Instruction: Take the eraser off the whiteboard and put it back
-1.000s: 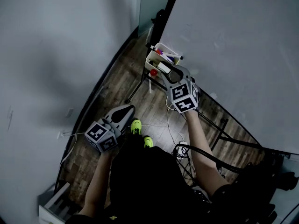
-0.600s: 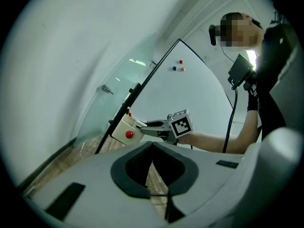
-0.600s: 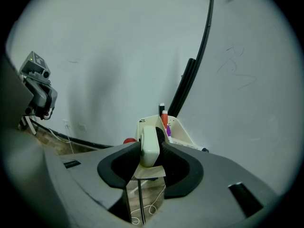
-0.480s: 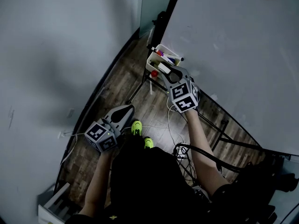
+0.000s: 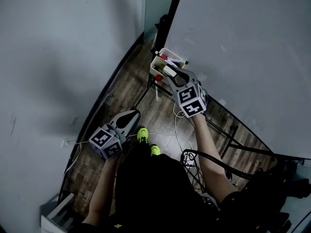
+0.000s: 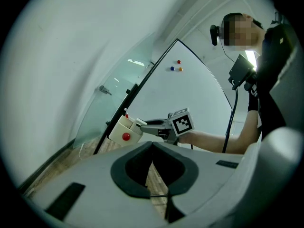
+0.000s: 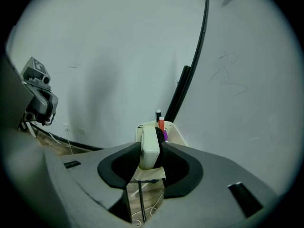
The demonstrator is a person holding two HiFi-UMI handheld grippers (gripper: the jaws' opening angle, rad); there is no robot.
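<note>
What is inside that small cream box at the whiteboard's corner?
Marker pens stand in the box, with red, purple and dark tips showing. The right gripper holds the cream eraser at the box's opening. The bottom of the box is hidden by its wall and the gripper.

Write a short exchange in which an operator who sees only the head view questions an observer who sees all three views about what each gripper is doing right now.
Operator: The right gripper is at the cream plastic tray beside the large white whiteboard. Is it gripping anything?
Observer: Yes. The right gripper view shows its jaws pressed on both sides of a cream rectangular eraser, held on edge.
Operator: And the left gripper, low on my left?
Observer: The left gripper view shows its jaws together, with nothing between them.
</note>
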